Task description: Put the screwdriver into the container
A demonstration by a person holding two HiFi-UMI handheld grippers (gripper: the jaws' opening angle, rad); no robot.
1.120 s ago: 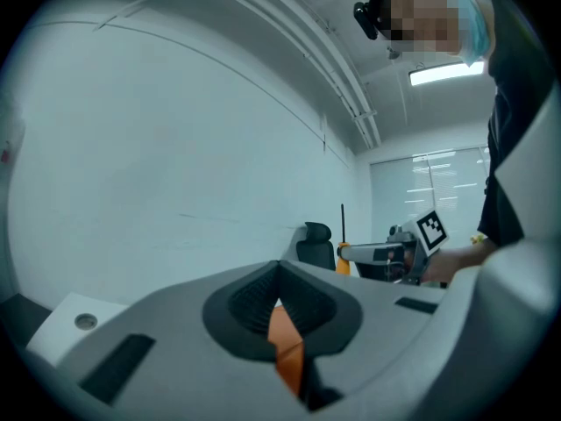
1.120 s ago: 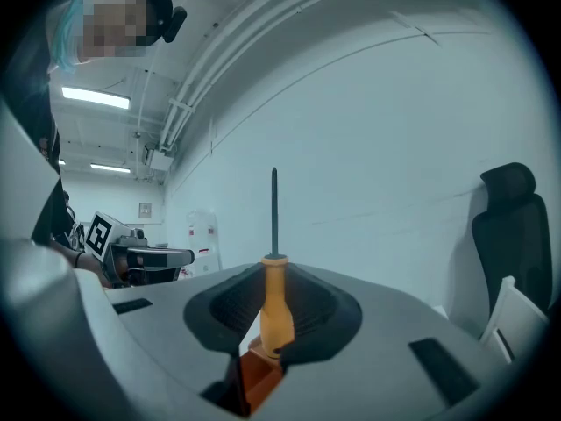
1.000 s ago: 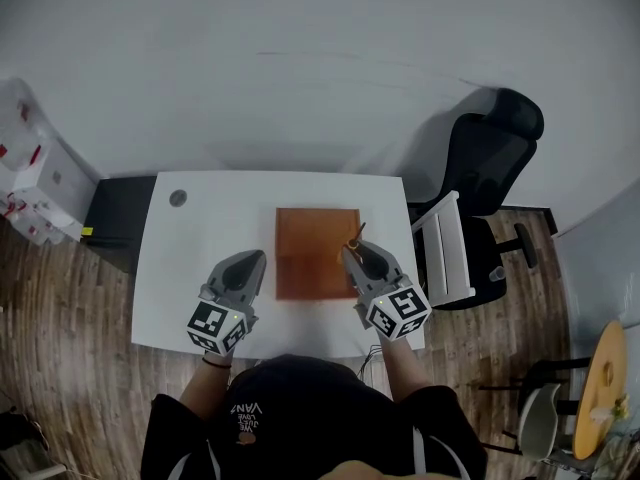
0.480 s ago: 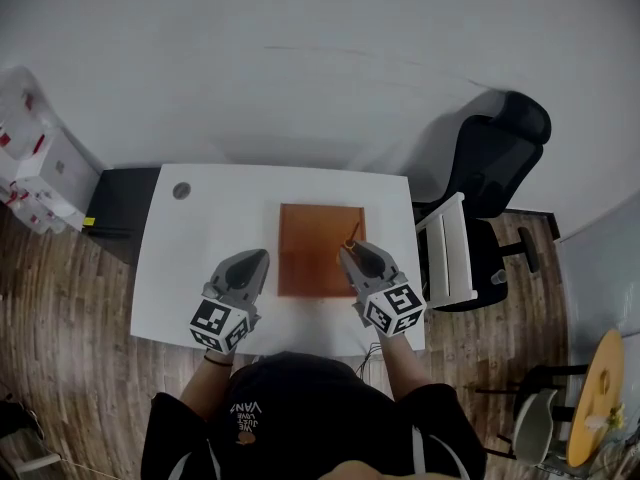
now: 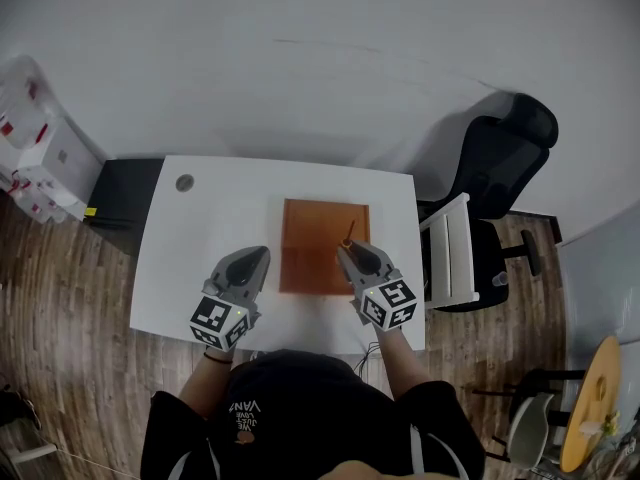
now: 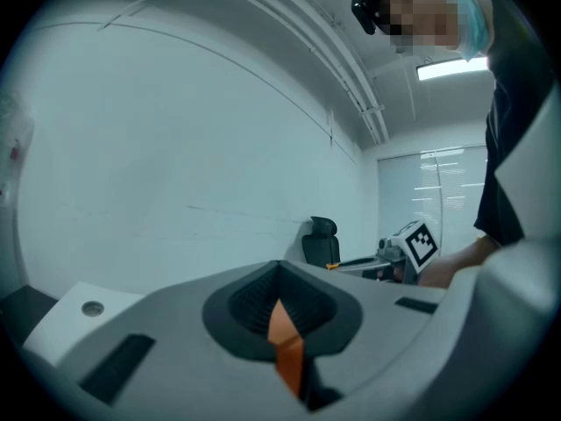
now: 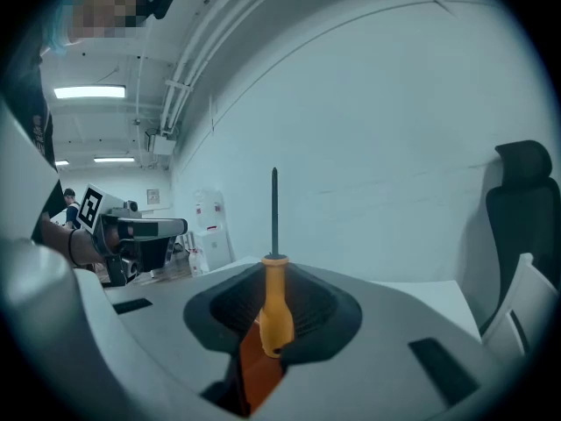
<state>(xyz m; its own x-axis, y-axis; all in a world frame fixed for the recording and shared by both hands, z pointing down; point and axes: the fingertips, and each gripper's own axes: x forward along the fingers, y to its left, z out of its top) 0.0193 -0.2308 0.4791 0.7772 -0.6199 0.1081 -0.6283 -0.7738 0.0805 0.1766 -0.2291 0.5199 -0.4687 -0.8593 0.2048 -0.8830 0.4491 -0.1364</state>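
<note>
A brown-orange shallow container lies in the middle of the white table. My right gripper hovers over the container's right part, shut on the screwdriver, whose tip points away from me. In the right gripper view the orange handle is clamped between the jaws of the right gripper, and the dark shaft stands straight up. The left gripper is just left of the container over bare table. In its own view the left gripper is shut with nothing held; only an orange sliver shows in the slit.
A black office chair and a white slatted piece stand right of the table. A grey round grommet sits at the table's far left corner. A black cabinet and white boxes are on the left.
My right gripper with the screwdriver has shifted slightly left, further over the container. The left gripper has hardly moved. Both stay shut.
</note>
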